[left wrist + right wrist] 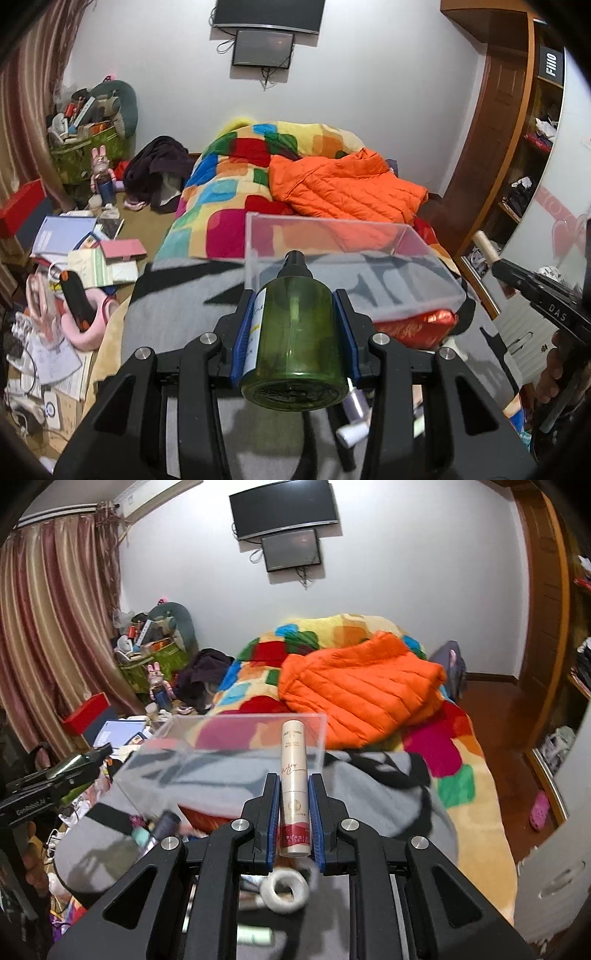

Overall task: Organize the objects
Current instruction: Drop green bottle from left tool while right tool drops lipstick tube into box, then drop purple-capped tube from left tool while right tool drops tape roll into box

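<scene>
green spray bottle [295, 343]: translucent, black nozzle pointing far, lifted, base near | cream tube [294, 790]: red band at near end, lifted lengthwise | clear plastic box [343, 258]: open-topped, on bed beyond both

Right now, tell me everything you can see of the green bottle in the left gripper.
The green bottle is translucent plastic with a black pump top and a white label along one side. It lies along the fingers of the left gripper, base toward the camera, top pointing at the clear box, clamped at both sides by the blue pads.
</scene>
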`<state>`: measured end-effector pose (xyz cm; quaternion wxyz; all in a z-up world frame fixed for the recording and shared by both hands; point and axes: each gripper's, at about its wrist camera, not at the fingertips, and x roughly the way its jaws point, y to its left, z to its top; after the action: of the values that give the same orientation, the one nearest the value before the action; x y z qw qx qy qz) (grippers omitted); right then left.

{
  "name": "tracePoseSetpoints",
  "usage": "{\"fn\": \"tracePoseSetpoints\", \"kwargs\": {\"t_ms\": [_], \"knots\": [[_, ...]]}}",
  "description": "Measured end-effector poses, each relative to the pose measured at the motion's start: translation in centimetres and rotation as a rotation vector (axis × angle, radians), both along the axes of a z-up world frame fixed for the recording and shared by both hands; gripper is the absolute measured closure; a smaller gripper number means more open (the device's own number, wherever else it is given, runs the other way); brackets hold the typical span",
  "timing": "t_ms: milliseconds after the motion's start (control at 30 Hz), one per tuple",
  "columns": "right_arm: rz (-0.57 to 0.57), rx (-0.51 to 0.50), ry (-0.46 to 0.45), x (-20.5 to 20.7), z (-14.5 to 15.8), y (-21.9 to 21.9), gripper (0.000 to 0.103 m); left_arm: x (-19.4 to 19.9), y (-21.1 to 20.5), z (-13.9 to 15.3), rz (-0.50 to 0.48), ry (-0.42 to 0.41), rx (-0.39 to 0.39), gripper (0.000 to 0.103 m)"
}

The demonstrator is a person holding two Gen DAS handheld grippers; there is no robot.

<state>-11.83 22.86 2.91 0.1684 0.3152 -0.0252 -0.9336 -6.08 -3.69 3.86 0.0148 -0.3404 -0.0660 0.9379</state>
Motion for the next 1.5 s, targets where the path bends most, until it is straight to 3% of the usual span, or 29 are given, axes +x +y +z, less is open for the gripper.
{"fn": "tracePoseSetpoints", "kwargs": {"t_ms": [233, 567, 933, 1167, 1267, 1500], "knots": [[0.071, 0.011, -0.041, -4.1, -0.3, -3.1, 0.089, -4.3, 1.0, -0.3, -0.043, -0.057, -0.014, 0.062], [0.130, 0.073, -0.227, -10.8, -4.2, -6.3, 0.089, -11.1, 2.0, -3.9, -0.116, -0.238, -0.008, 0.062], [0.218, 0.184, -0.354, -13.0, -7.8, -9.2, 0.089, -13.3, 3.2, -6.5, -0.181, -0.331, -0.034, 0.062], [0.231, 0.240, -0.350, -12.1, -7.8, -10.0, 0.089, -12.8, 3.3, -5.7, -0.179, -0.320, -0.056, 0.060], [0.227, 0.229, -0.329, -11.5, -6.7, -9.6, 0.087, -11.6, 2.9, -4.3, -0.164, -0.281, -0.055, 0.053], [0.204, 0.162, -0.233, -8.9, -3.2, -7.4, 0.070, -8.1, 2.2, -1.2, -0.106, -0.173, -0.069, 0.038]]}}
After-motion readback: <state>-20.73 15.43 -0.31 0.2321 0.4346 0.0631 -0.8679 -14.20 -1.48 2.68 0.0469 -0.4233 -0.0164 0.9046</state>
